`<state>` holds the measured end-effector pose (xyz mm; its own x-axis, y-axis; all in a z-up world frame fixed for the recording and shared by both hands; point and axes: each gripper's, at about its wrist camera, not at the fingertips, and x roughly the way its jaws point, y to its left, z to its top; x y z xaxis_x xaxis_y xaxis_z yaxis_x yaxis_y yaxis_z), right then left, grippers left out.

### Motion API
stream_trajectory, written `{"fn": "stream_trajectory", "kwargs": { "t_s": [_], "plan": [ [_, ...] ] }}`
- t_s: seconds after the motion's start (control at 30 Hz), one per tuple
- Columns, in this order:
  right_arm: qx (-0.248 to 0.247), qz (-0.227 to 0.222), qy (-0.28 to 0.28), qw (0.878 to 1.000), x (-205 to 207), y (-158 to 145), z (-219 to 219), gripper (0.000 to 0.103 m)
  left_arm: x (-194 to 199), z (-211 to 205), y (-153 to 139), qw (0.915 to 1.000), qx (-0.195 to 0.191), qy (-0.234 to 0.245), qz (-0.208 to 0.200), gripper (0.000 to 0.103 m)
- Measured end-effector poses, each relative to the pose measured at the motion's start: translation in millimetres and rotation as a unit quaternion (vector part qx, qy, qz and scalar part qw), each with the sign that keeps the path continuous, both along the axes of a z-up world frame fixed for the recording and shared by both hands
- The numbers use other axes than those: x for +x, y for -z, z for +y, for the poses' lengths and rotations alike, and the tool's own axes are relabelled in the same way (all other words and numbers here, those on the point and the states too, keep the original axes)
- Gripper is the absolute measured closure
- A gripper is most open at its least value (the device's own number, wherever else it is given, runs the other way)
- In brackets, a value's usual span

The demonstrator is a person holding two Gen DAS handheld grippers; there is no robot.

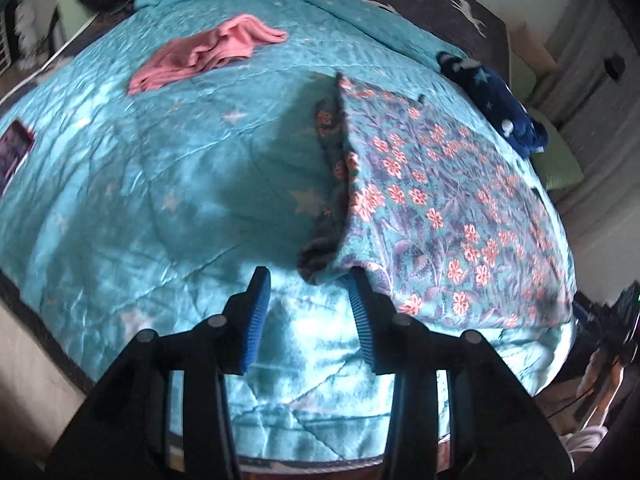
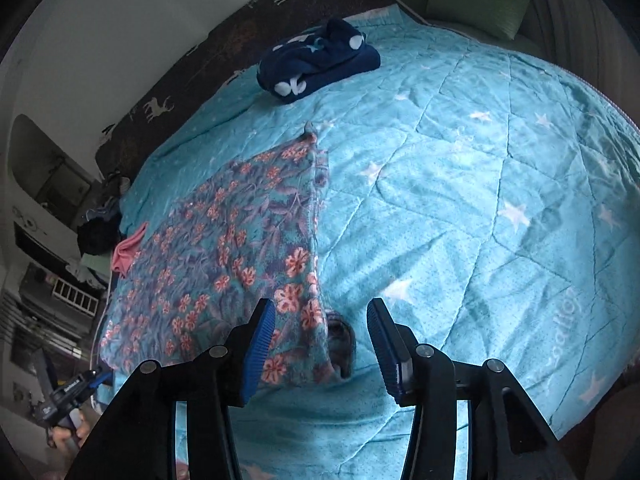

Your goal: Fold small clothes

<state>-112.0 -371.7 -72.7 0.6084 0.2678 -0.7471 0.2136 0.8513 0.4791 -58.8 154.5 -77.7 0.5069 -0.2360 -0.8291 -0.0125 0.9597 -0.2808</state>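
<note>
Lying folded on the turquoise quilt point(image 1: 160, 184), floral garment point(image 1: 440, 208) just beyond left gripper point(image 1: 308, 280) and right gripper point(image 2: 320, 312), both jaws apart, holding nothing.

You are in a home bedroom: a bed point(image 2: 500, 160) spread with a turquoise star-print quilt point(image 1: 160, 184) fills both views, a green pillow point(image 2: 480, 4) lies at its head, a dark reindeer-patterned blanket point(image 2: 224, 40) runs along the wall, and small clothes lie scattered on top.
</note>
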Motion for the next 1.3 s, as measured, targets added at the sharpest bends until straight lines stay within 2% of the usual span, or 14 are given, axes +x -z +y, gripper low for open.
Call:
{"fn": "stream_trajectory", "kwargs": {
  "t_s": [0.17, 0.2, 0.27, 0.37, 0.5, 0.6, 0.73, 0.87, 0.97, 1.03, 1.1, 1.17, 1.23, 1.3],
  "plan": [
    [0.019, 0.018, -0.012, 1.0, 0.2, 10.4, 3.5, 0.051, 8.9, -22.0, -3.9, 0.9976, 0.015, 0.063, -0.025, 0.062],
    [0.021, 0.023, -0.012, 0.999, 0.8, 13.2, 4.6, 0.05, 13.5, -24.9, -5.0, 0.9972, 0.017, 0.067, -0.027, 0.069],
    [0.021, 0.031, -0.009, 0.999, 2.0, 17.9, 7.4, 0.05, 19.7, -26.5, -8.4, 0.997, -0.003, 0.074, -0.023, 0.097],
    [0.018, 0.028, -0.007, 0.999, 0.6, 16.2, 10.8, 0.05, 15.1, -25.3, -40.0, 0.9938, -0.031, 0.088, -0.06, 0.097],
    [0.018, 0.03, -0.001, 0.999, -1.1, 16.9, 11.5, 0.049, -1.0, -2.3, -70.9, 0.992, -0.025, 0.081, -0.094, 0.097],
    [0.022, 0.03, 0.003, 0.999, -1.6, 17.4, 9.8, 0.049, -9.0, 16.2, -60.7, 0.996, -0.005, 0.058, -0.068, 0.097],
    [-0.002, 0.033, 0.006, 0.999, -0.9, 10.9, 8.2, 0.049, -21.4, 39.1, -41.9, 0.999, 0.013, 0.016, -0.039, 0.097],
    [-0.017, 0.026, 0.008, 0.999, 1.3, 0.1, 4.1, 0.049, -24.9, 51.3, -39.7, 0.9989, 0.01, -0.016, -0.042, 0.097],
    [-0.017, 0.01, -0.001, 1.0, 5.3, -11.1, 7.0, 0.049, -19.4, 30.4, -50.4, 0.9975, -0.001, 0.013, -0.069, 0.096],
    [-0.011, -0.001, -0.017, 1.0, 7.6, -16.1, 14.6, 0.049, -12.7, 7.8, -57.5, 0.9948, -0.02, 0.05, -0.087, 0.091],
    [-0.001, -0.008, -0.039, 0.999, 9.9, -18.7, 25.2, 0.049, -2.0, -18.9, -60.3, 0.9905, -0.042, 0.088, -0.097, 0.077],
    [0.002, -0.012, -0.059, 0.998, 10.3, -17.4, 37.2, 0.049, 9.9, -40.4, -54.4, 0.9879, -0.048, 0.119, -0.087, 0.076],
    [-0.007, -0.007, -0.069, 0.998, 10.7, -12.4, 43.6, 0.049, 21.4, -58.6, -39.6, 0.9867, -0.029, 0.145, -0.067, 0.075],
    [-0.026, 0.016, -0.07, 0.997, 11.6, -1.7, 43.0, 0.048, 34.0, -65.0, -15.4, 0.9897, 0.032, 0.135, -0.035, 0.075]
  ]
}}
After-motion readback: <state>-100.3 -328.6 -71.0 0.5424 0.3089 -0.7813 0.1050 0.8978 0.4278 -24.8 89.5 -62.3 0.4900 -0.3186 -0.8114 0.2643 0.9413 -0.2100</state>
